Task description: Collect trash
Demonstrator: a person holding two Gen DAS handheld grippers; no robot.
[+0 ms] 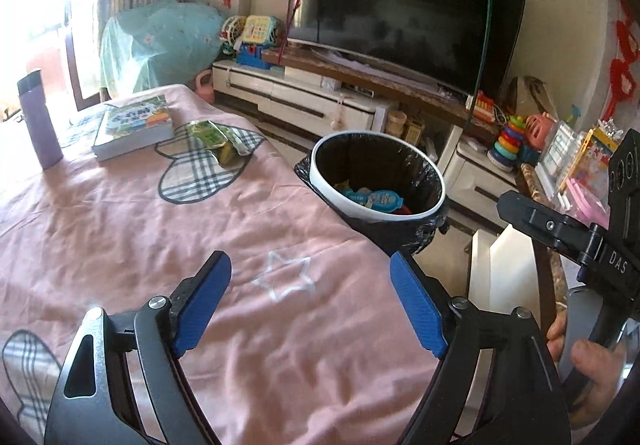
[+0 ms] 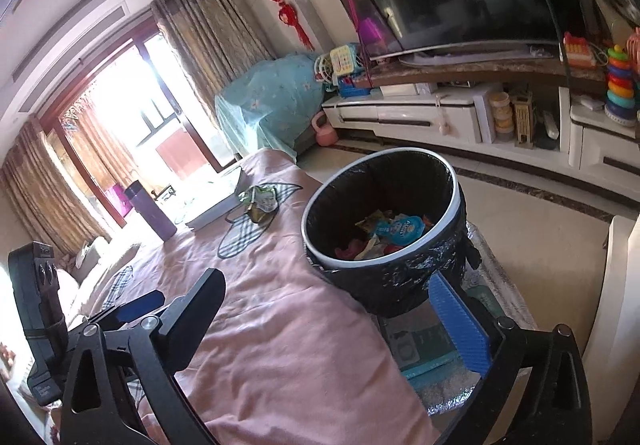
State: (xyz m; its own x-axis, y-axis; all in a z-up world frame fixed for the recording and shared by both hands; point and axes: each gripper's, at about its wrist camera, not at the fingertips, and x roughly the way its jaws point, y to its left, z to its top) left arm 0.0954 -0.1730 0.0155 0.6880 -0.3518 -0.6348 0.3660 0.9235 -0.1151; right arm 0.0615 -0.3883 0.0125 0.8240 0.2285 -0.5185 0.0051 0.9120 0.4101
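A trash bin (image 1: 320, 165) with a black liner and white rim stands beside the pink-clothed table's right edge; it holds several wrappers (image 1: 376, 201). It also shows in the right wrist view (image 2: 456, 213). A green snack wrapper (image 1: 218, 139) lies on the cloth near the book, also seen in the right wrist view (image 2: 262, 201). My left gripper (image 1: 310, 305) is open and empty above the cloth, short of the bin. My right gripper (image 2: 336, 321) is open and empty, just in front of the bin; its body shows in the left wrist view (image 1: 560, 233).
A book (image 1: 134, 127) and a purple flask (image 1: 40, 121) stand on the pink tablecloth (image 1: 160, 245) at the far left. Behind are a TV (image 1: 400, 13), a white cabinet (image 1: 304, 101) with toys, and a covered object (image 1: 160, 45).
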